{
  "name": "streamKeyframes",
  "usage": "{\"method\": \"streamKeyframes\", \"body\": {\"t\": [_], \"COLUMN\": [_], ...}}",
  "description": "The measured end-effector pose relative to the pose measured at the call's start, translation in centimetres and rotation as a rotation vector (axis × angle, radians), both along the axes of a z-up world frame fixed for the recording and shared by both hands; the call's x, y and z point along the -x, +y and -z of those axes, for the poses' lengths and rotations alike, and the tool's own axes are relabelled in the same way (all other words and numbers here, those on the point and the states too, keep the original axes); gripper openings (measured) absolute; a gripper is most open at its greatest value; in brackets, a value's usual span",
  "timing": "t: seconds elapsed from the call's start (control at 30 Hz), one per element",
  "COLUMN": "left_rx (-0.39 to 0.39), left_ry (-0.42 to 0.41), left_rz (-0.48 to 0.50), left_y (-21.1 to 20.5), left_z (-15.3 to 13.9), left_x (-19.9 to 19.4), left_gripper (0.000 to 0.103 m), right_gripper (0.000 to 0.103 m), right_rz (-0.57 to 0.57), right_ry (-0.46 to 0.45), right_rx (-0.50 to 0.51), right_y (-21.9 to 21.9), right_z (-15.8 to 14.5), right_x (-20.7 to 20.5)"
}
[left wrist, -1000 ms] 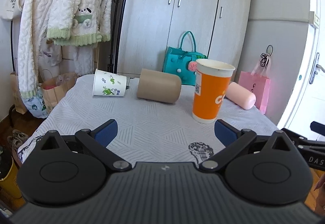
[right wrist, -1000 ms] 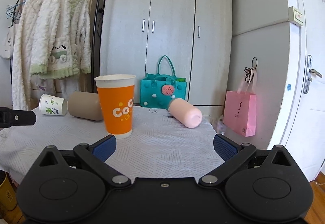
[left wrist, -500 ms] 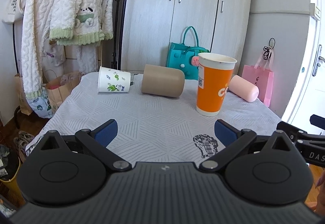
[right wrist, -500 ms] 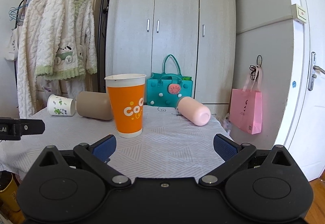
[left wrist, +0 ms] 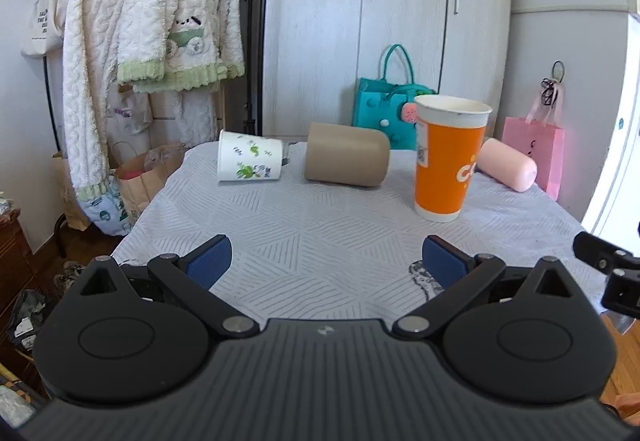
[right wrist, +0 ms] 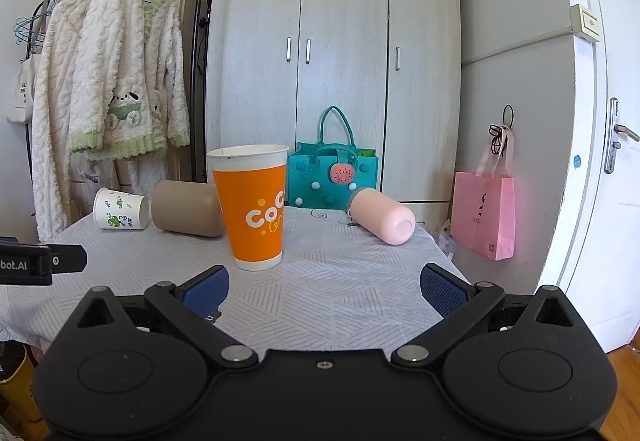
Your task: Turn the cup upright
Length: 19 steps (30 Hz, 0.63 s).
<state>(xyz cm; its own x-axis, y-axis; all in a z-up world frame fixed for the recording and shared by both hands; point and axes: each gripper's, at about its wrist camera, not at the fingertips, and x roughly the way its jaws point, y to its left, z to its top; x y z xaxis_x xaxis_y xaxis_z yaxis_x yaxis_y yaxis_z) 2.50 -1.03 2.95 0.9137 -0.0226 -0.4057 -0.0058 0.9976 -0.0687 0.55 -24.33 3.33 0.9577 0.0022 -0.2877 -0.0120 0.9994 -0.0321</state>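
Both the left tongs [left wrist: 326,261] and right tongs [right wrist: 324,287] hang spread apart and empty over the desk's [left wrist: 320,225] near edge, well short of the orange cup [right wrist: 252,209] (already upright mid-desk), so nothing crowds it.

A home bedroom: wardrobe [right wrist: 336,81], robes on a rack [right wrist: 116,89], door [right wrist: 608,161].

A table [left wrist: 328,241] under a pale patterned cloth carries four cups ahead of both jaws — an orange cup [left wrist: 448,157] upright, and a white leafy cup [left wrist: 250,161], tan cup [left wrist: 346,160] and pink cup [left wrist: 507,169] on their sides.
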Motion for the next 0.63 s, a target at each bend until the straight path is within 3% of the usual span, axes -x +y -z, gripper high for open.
{"method": "streamKeyframes", "body": {"t": [0.2,0.63], "left_rx": [-0.014,-0.063], "left_ry": [-0.042,-0.052], "left_rz": [-0.02,-0.032], "left_y": [-0.22,-0.86], "left_z": [-0.17,-0.01], "left_x": [0.49,0.37], "left_gripper": [0.103,0.103], "right_gripper": [0.103,0.103], "right_rz": [0.019,0.023], "right_ry": [0.003,0.006], "right_rx": [0.004,-0.008], "right_y": [-0.17,-0.57], "right_z": [0.18,0.22], "right_x": [-0.01,-0.09]}}
